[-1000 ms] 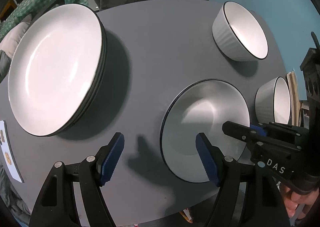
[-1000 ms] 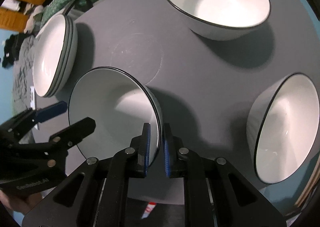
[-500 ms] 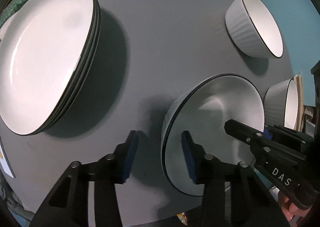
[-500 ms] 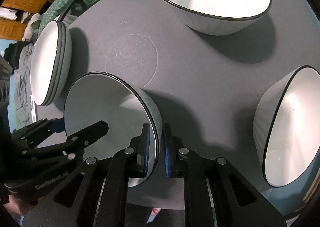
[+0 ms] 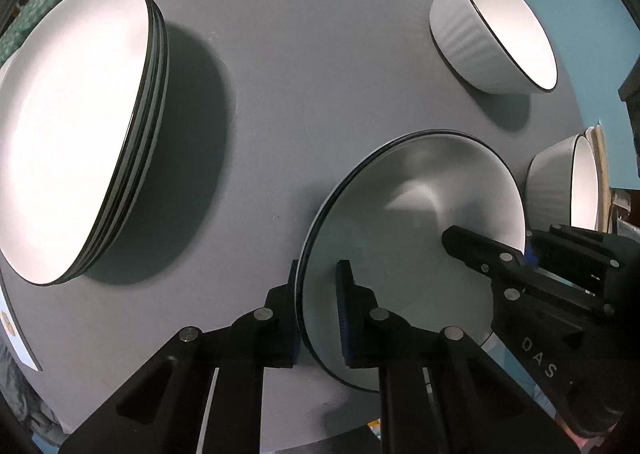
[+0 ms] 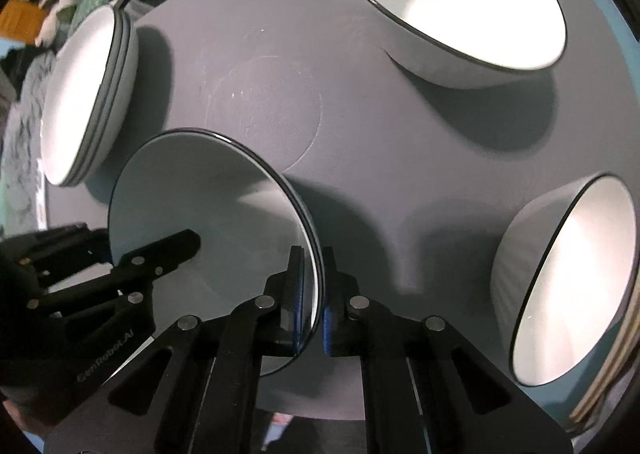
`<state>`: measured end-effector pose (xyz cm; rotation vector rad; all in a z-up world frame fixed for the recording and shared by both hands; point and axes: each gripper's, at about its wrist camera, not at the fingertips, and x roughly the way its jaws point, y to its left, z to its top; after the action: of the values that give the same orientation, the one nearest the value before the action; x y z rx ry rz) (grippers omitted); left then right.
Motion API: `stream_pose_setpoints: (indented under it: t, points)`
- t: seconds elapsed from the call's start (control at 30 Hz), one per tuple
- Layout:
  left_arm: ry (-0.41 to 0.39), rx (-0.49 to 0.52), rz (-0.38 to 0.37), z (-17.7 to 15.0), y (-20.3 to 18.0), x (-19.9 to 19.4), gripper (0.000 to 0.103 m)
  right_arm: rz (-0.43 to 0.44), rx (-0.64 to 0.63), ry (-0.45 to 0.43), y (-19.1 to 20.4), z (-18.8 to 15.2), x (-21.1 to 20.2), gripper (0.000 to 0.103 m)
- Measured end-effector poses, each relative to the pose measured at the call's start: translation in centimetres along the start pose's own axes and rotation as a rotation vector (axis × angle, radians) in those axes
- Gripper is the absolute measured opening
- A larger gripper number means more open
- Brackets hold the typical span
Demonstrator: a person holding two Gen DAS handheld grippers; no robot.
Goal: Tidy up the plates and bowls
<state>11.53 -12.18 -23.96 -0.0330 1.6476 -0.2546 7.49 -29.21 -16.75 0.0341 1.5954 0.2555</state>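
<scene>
- Grey round table (image 5: 304, 101) is seen against a teal wall, with a checked cloth and clutter at the far left.
- On the near right part of the table, a small plate (image 5: 416, 221) is held at 2 opposite points of its rim; whether it is resting or just lifted cannot be told.
- Its left rim is straddled by the left gripper (image 5: 318, 310), closed down to the rim's thickness.
- Its right rim is pinched by the right gripper (image 6: 312, 302), almost fully shut.
- A stack of large plates (image 5: 76, 125) is placed at the far left, well apart from the held plate.
- 2 ribbed bowls are seen: 1 bowl (image 5: 492, 25) at the far right, another bowl (image 5: 568, 189) just right of the plate.
- The plate is judged stiff, glazed, slippery and breakable; moderate weight is expected.
- The rim is judged the only usable hold, and level carrying is advised so that slipping from the pads is avoided.
</scene>
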Motion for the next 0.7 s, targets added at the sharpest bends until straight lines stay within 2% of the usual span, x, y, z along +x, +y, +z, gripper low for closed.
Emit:
stream_pose_setpoints:
  t: [0.13, 0.23, 0.3, 0.7]
  points:
    - [-0.002, 0.013, 0.006, 0.0, 1.1, 0.0, 0.014, 0.035, 0.015, 0.003, -0.3, 0.3, 0.2, 0.006]
    - [0.000, 0.016, 0.014, 0.2, 1.1, -0.2, 0.011, 0.023, 0.002, 0.001, 0.0, 0.4, 0.2, 0.006]
    - [0.004, 0.012, 0.011, -0.8, -2.3, 0.5, 0.010, 0.024, 0.006, 0.005, -0.8, 0.0, -0.1, 0.006]
    - [-0.001, 0.034, -0.007, 0.7, -4.3, -1.8, 0.010, 0.033, 0.050, -0.002, -1.8, 1.3, -2.6, 0.005]
